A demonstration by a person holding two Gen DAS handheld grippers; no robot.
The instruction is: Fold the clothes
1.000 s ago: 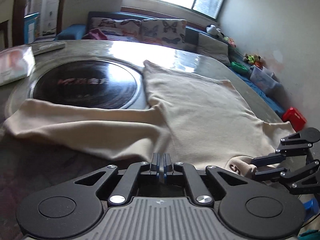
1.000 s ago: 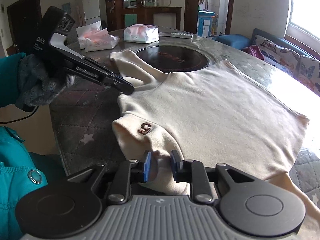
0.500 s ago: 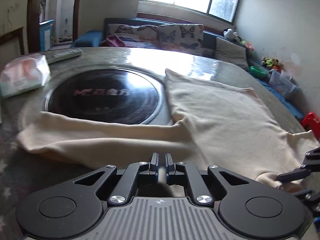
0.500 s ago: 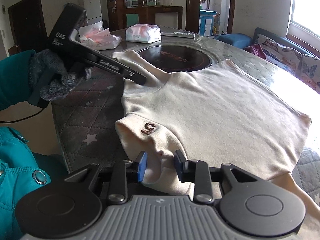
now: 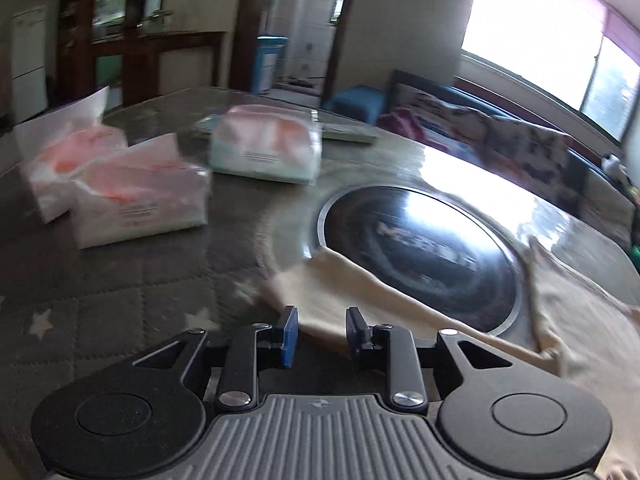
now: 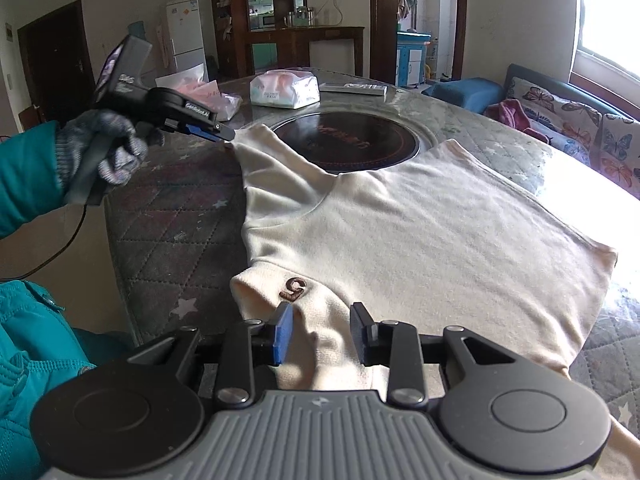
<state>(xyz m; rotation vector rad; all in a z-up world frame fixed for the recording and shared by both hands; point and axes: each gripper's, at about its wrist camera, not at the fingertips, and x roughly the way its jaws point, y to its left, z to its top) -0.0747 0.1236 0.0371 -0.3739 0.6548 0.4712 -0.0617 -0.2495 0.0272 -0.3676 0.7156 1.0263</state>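
Reaching for the sleeve end (image 5: 304, 296) near the worktop's (image 6: 168, 216) left edge, the left hand-held gripper (image 5: 322, 330) has just been opening — jaws spread, nothing pinched. The right hand-held gripper (image 6: 320, 330) is sitting spread around the collar (image 6: 320, 320) — the cloth may be slipping away.

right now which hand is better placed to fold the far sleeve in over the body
Left. The left gripper sits at the cuff of the cream knit sweater's outstretched sleeve, fingers having just opened around it. The right gripper is down at the collar.

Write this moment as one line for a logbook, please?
task: fold clothes | left gripper: open, jaws just opened, at sleeve end | right gripper: open around collar | sweater: flat on table
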